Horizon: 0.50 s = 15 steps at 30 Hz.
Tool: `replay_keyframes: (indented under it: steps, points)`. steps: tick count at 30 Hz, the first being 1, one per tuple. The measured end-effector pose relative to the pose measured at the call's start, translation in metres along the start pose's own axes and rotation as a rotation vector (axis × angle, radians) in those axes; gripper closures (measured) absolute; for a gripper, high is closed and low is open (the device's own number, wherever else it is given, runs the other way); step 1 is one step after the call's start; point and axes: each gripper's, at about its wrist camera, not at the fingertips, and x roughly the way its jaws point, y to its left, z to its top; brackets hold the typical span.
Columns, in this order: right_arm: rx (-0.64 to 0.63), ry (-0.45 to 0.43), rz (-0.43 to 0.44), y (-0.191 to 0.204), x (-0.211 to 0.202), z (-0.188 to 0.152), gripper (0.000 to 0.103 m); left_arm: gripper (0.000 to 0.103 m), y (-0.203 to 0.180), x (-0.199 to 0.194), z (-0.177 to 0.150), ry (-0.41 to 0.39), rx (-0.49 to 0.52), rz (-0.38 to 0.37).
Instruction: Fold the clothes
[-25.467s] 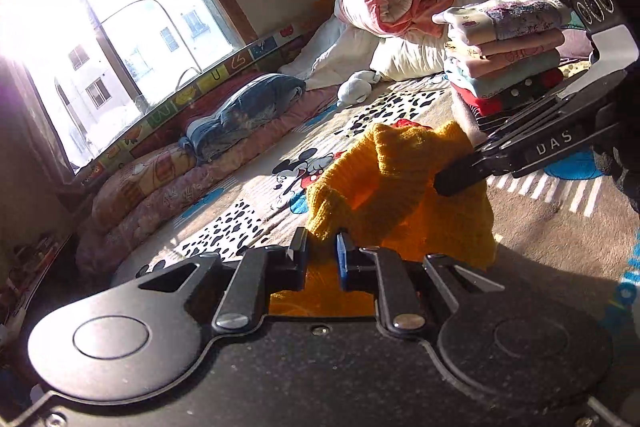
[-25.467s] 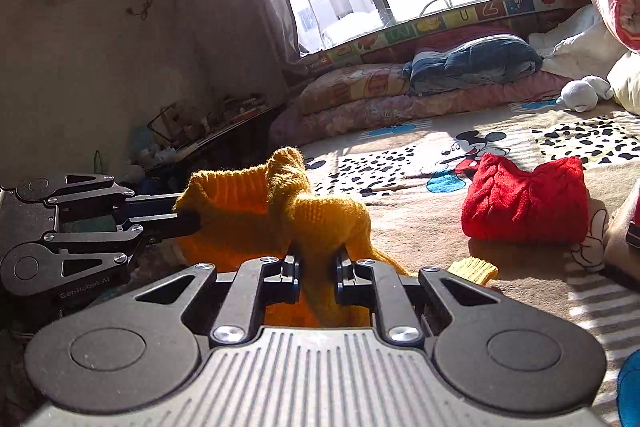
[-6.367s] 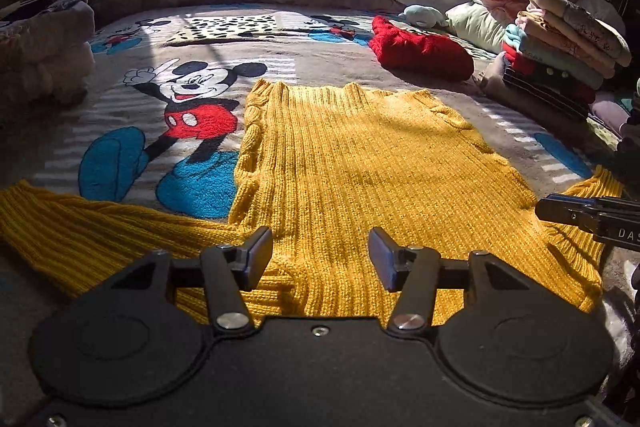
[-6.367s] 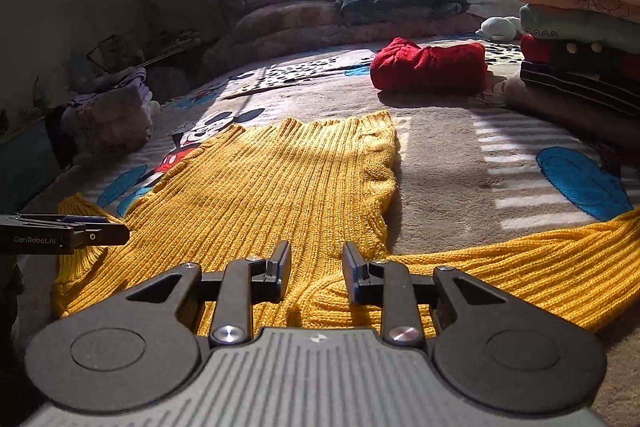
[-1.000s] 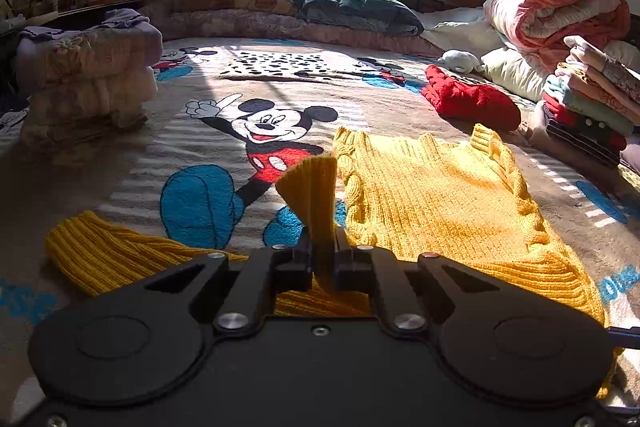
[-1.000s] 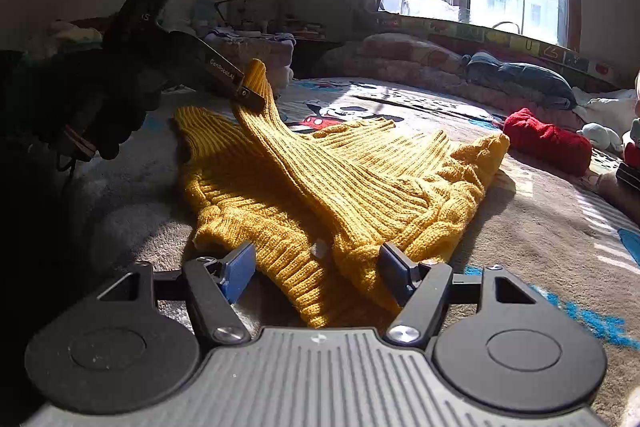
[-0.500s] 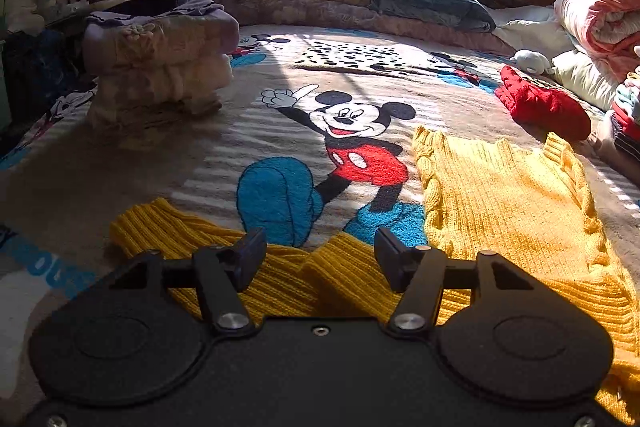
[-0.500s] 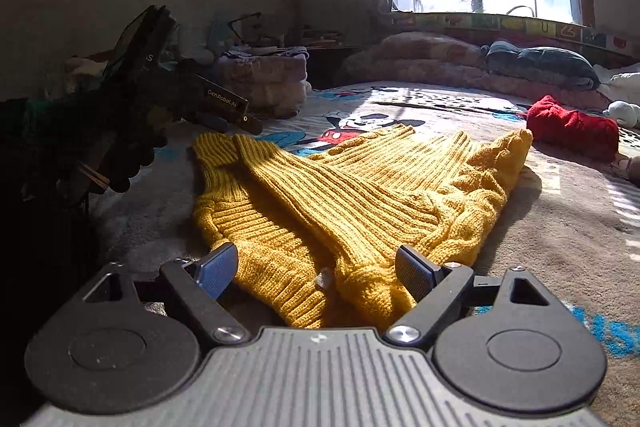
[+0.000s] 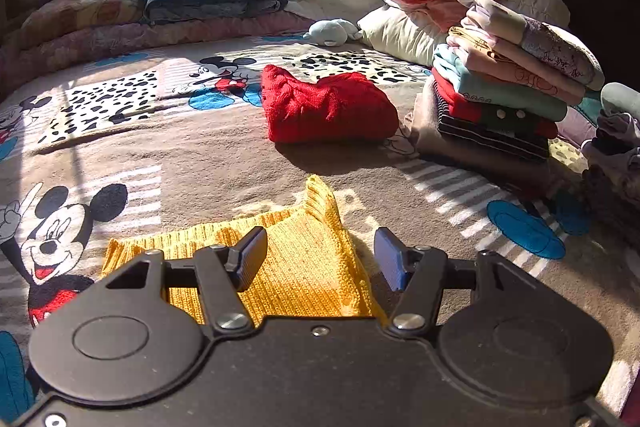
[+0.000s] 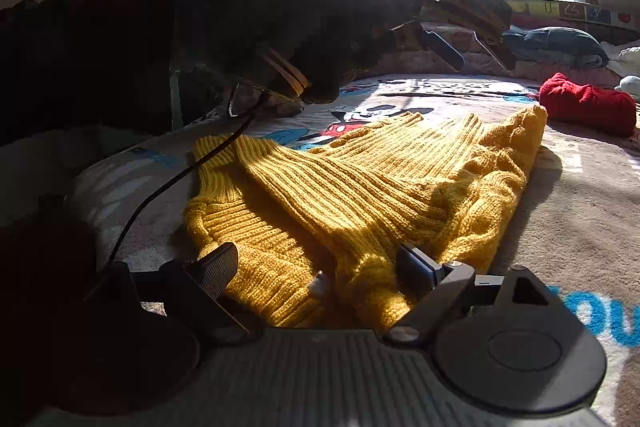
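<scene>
Overhead, left gripper [image 10: 480, 55] hangs above yellow sweater [image 10: 360, 195], jaws apart.

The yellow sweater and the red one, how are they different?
The yellow sweater lies spread and only partly folded by the open grippers; the red sweater sits farther off, already folded into a small bundle. Yellow looks wide and flat, red compact and thick. Both are knitted and rest on the cartoon blanket.
</scene>
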Motion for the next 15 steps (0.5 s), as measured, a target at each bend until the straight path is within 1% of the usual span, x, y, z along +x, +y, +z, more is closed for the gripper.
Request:
replay_keyframes:
  steps: [3, 4, 7, 8, 9, 10, 11, 13, 15]
  points:
    - [0.002, 0.002, 0.004, 0.000, 0.001, -0.001, 0.016, 0.056, -0.002, 0.040, 0.015, 0.059, -0.021, -0.014]
    - [0.004, 0.002, 0.007, 0.000, 0.001, -0.001, 0.016, 0.062, -0.001, 0.050, 0.018, 0.079, -0.031, -0.014]
    - [0.010, 0.004, 0.014, 0.000, 0.001, -0.002, 0.016, 0.066, 0.004, 0.071, 0.021, 0.129, -0.050, -0.016]
    - [0.012, 0.005, 0.016, 0.000, 0.001, -0.002, 0.016, 0.072, 0.006, 0.076, 0.021, 0.144, -0.055, -0.020]
    - [0.013, 0.006, 0.018, 0.000, 0.001, -0.002, 0.016, 0.075, 0.008, 0.082, 0.021, 0.158, -0.060, -0.024]
    - [0.015, 0.006, 0.020, -0.001, 0.001, -0.002, 0.016, 0.084, 0.010, 0.087, 0.021, 0.172, -0.065, -0.028]
    - [0.017, 0.007, 0.021, -0.001, 0.001, -0.001, 0.016, 0.093, 0.013, 0.088, 0.020, 0.174, -0.070, -0.029]
    - [0.022, 0.009, 0.025, -0.002, 0.001, -0.001, 0.015, 0.093, 0.024, 0.082, 0.016, 0.139, -0.116, -0.029]
    - [0.027, 0.010, 0.028, -0.003, 0.001, -0.001, 0.015, 0.093, 0.039, 0.073, 0.010, 0.078, -0.190, -0.067]
